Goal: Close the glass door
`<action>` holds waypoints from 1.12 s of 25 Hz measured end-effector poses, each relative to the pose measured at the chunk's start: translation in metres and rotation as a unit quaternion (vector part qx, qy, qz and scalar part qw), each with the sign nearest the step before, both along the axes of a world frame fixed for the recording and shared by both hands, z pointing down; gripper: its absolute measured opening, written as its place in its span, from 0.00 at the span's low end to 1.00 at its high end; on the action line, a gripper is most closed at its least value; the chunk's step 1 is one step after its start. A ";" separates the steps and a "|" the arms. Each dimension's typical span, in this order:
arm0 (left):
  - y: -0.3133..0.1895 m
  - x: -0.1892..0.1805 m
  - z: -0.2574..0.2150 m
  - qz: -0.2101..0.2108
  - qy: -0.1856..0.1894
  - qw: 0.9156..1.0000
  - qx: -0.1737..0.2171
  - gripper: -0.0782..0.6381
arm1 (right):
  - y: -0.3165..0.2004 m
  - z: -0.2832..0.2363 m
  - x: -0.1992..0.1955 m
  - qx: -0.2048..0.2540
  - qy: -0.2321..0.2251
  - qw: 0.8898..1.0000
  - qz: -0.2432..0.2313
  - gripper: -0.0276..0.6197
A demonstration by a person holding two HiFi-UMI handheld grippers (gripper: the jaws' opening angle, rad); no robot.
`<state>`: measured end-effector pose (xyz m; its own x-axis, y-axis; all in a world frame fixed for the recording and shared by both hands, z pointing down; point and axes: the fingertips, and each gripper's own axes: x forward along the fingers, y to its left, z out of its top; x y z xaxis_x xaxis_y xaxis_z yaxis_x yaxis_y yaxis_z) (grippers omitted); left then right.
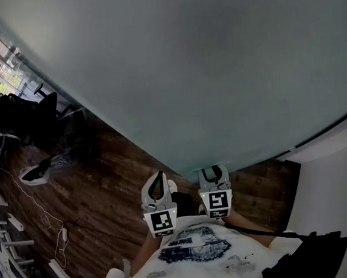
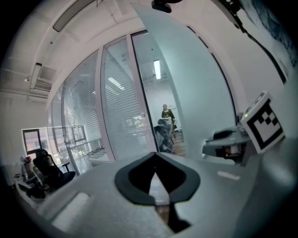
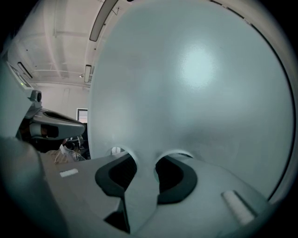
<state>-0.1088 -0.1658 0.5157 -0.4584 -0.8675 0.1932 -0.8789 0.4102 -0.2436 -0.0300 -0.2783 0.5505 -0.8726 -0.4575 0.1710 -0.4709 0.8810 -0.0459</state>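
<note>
Swinging the glass door (image 3: pixel 195 93) shut wants a steady sweep along its arc, with the right tongs (image 3: pixel 145 169) pinching the frosted edge squarely, right in front of the person. The left tongs (image 2: pixel 156 173) sit pressed together, empty, beside it. Where it hinges and latches is cut off, so the remaining travel is unclear.

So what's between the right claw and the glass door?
Nothing. In the right gripper view the edge of the glass door sits inside the right claw.
</note>
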 end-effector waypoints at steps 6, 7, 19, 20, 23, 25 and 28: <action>-0.025 -0.032 -0.011 0.020 0.009 1.000 0.006 0.11 | -0.016 -0.006 -0.019 -0.001 0.008 1.000 0.013 0.23; -0.029 -0.037 -0.012 0.024 0.009 1.000 0.007 0.11 | -0.019 -0.008 -0.023 -0.001 0.009 1.000 0.015 0.22; -0.088 -0.111 0.004 0.070 0.010 0.997 0.006 0.11 | -0.072 0.012 -0.070 -0.008 0.014 0.998 0.058 0.22; -0.089 -0.116 0.008 0.077 0.011 0.997 0.005 0.11 | -0.073 0.015 -0.074 -0.007 0.013 0.998 0.062 0.22; -0.093 -0.133 0.013 0.099 0.014 0.995 0.002 0.11 | -0.078 0.018 -0.088 -0.005 0.013 0.997 0.075 0.22; -0.097 -0.144 0.012 0.114 0.016 0.993 0.000 0.11 | -0.081 0.016 -0.096 -0.003 0.014 0.997 0.081 0.22; -0.106 -0.159 0.009 0.132 0.016 0.991 0.002 0.11 | -0.090 0.017 -0.102 -0.001 0.016 0.995 0.095 0.22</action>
